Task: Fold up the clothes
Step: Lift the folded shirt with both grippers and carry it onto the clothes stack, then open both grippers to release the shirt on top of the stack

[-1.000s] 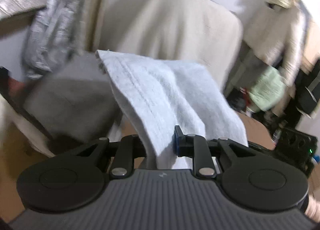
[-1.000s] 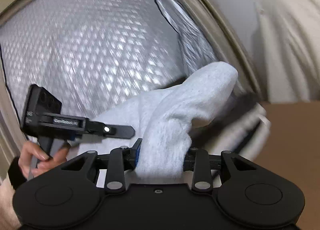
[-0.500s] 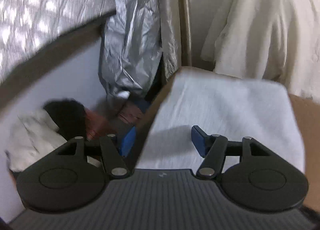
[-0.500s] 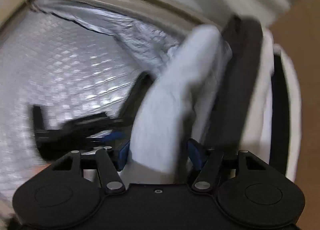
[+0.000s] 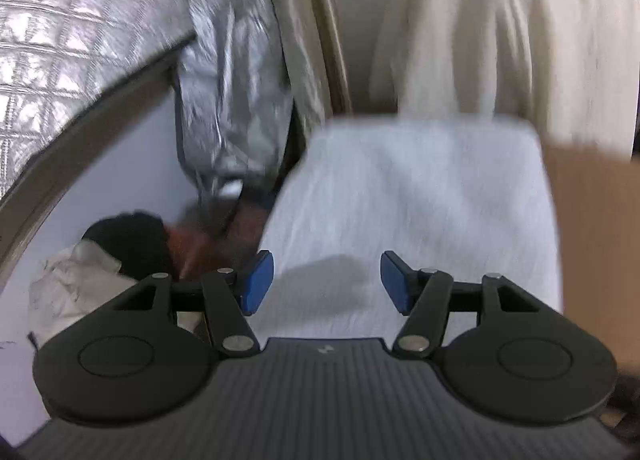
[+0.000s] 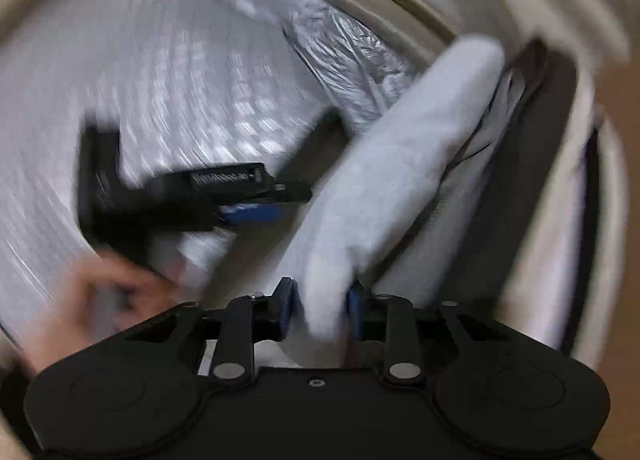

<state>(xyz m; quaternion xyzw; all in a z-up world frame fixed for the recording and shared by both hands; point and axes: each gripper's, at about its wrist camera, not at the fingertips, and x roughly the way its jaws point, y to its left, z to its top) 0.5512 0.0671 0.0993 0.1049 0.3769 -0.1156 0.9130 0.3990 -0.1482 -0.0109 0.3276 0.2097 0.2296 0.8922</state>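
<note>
1. The left gripper [image 5: 326,280] hangs wide apart over one white folded cloth [image 5: 420,220], gripping nothing.
2. The right gripper [image 6: 320,312] pinches that cloth [image 6: 400,180].
3. One cloth, pale and fleecy, lies at the brown table's [image 5: 592,240] left edge.

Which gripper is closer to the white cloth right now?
Right. The right gripper is shut on the white cloth, pinching its near end. The left gripper is open just above it, holding nothing.
</note>
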